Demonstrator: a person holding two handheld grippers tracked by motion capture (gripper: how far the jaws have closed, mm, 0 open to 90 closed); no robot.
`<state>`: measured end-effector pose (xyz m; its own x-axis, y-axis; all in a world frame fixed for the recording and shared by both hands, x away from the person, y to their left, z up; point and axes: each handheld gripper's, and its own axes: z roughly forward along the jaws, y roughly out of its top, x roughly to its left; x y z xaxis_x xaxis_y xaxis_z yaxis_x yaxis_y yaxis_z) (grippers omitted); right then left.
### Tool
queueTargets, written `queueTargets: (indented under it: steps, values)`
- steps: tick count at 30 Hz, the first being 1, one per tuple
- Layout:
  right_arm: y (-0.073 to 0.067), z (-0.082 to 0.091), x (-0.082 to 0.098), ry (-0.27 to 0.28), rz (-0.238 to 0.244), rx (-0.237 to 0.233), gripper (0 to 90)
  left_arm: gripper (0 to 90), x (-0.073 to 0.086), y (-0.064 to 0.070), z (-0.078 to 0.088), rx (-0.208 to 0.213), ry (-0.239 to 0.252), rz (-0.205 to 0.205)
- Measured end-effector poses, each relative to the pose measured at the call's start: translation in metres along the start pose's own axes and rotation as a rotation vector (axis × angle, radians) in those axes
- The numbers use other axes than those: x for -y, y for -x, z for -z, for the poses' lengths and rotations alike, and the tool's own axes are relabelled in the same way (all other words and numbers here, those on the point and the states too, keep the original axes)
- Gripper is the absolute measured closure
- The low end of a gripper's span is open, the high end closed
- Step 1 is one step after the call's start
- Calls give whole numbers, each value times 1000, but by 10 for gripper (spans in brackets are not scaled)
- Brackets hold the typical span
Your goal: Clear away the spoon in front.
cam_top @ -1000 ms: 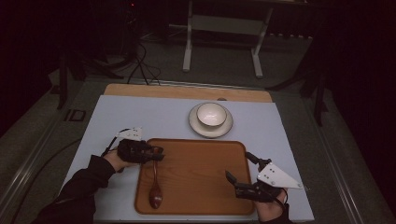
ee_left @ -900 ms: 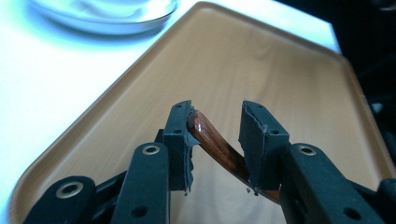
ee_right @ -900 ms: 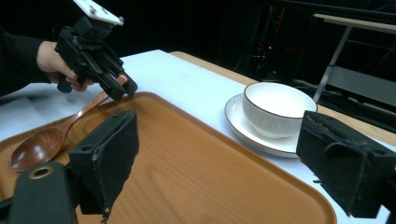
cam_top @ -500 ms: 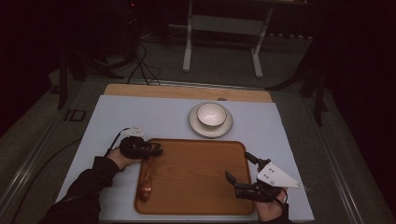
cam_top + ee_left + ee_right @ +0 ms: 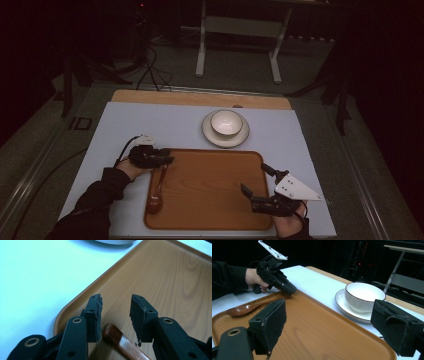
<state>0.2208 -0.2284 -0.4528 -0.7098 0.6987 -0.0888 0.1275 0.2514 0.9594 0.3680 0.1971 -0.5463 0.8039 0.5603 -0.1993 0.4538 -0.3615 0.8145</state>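
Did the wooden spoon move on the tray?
Yes. The wooden spoon slid toward the tray's left edge; its bowl now lies nearer the left rim.

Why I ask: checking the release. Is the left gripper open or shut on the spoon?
Open: left gripper jaws have just been opening; spoon handle lies between them, ungripped.

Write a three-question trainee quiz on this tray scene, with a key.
1. True or false: the wooden spoon lies on the tray.
2. What does the bowl stand on: A the tray, B a saucer, C bare table?
3. What sits between the left tongs?

Key:
1. True.
2. B.
3. The spoon's handle tip, with a gap on at least one side; the jaws have just been opening.
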Motion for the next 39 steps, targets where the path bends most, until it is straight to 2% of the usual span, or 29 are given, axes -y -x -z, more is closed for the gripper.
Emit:
queueTargets:
  steps: [3, 5, 7, 9, 11, 13, 15, 16, 18, 23, 24, 26, 29, 33, 39]
  values:
    - [0, 0, 0, 0, 0, 0, 130, 608, 0, 0, 3, -2, 4, 10]
    - [0, 0, 0, 2, 2, 0, 130, 644, 0, 2, 5, 7, 5, 18]
    - [0, 0, -1, 2, 2, 0, 130, 715, -2, 4, 6, 23, -21, 37]
    - [-1, 0, -1, 2, 2, 0, 130, 758, -3, 7, 7, 20, -29, 29]
    - [-1, 0, -1, 2, 4, 1, 130, 762, -3, 7, 7, 20, -29, 29]
    - [-1, 1, -2, 6, 5, 1, 130, 795, -4, 15, 12, 9, -17, -6]
    - [-1, 1, -2, 5, 5, 1, 130, 841, -5, 17, 12, 11, -38, 1]
    - [-1, 0, -2, 4, 3, 0, 130, 856, -5, 19, 13, -1, -40, -5]
    - [-1, 0, -2, 4, 3, 0, 130, 873, -4, 19, 12, 7, -39, 10]
    - [-1, 1, -2, 6, 4, 1, 131, 889, -1, 20, 8, 3, -45, 27]
    - [-1, 0, -2, 4, 3, 1, 131, 890, -1, 21, 4, -11, -85, 27]
    - [-1, 0, -1, 2, 3, 0, 131, 891, 0, 22, 0, -14, -123, 11]
    - [-1, 0, -1, 0, 3, 0, 131, 891, 1, 22, -2, -10, -147, 13]
    - [0, 0, -1, -1, -1, 1, 131, 891, 1, 22, -2, -21, -155, 6]
    - [0, 0, -1, 0, 0, -1, 131, 891, 3, 19, 3, -46, -166, 19]
